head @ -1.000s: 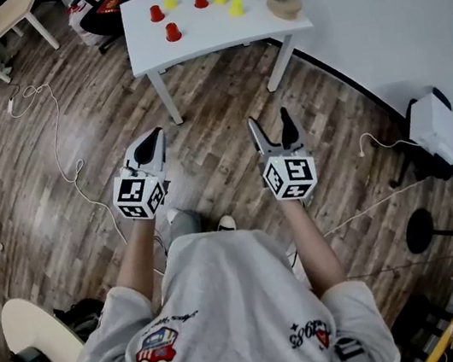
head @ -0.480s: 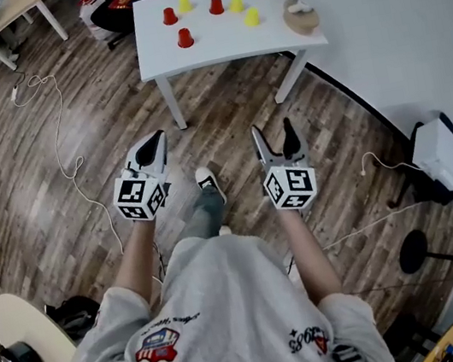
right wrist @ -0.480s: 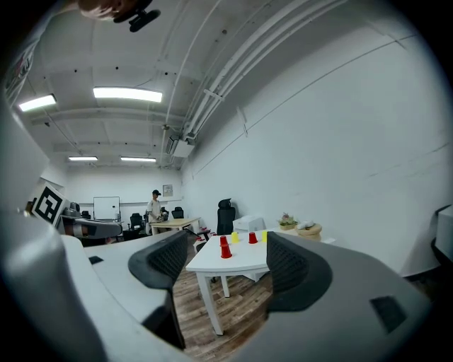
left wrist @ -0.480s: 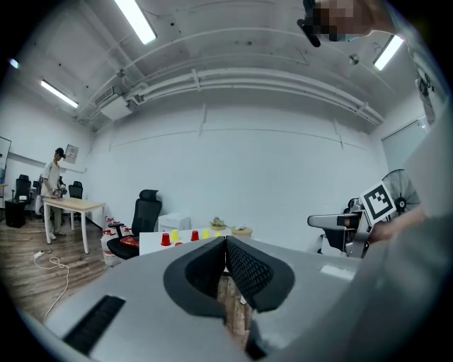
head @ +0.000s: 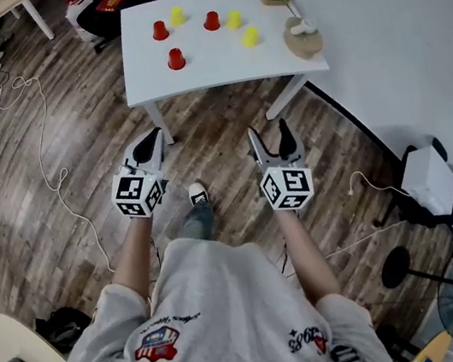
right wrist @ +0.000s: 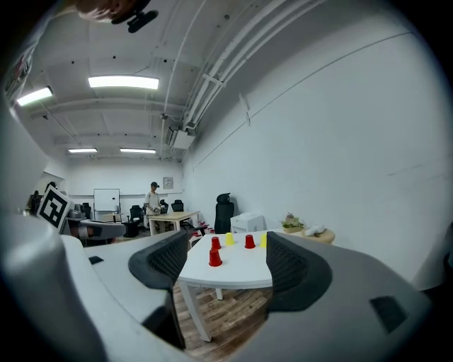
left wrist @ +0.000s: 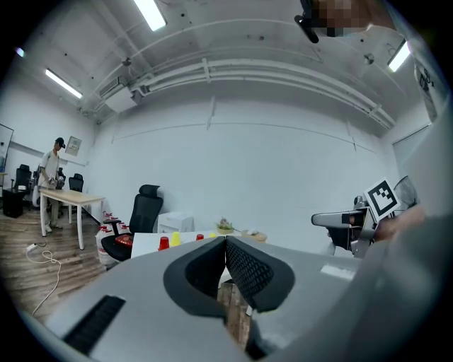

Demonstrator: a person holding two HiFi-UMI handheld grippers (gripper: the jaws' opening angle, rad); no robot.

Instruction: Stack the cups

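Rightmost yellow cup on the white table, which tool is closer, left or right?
Right. The right tool is held back from the table, roughly in line with the rightmost yellow cup; the left tool is about as far back but well to the cup's left.

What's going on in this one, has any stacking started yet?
Not yet. A person with a gripper in each hand stands on the wood floor, short of the white table; neither gripper is over it. The left gripper is shut on nothing, and the right gripper is open and empty. On the table, three red cups and three yellow cups stand apart, none stacked.
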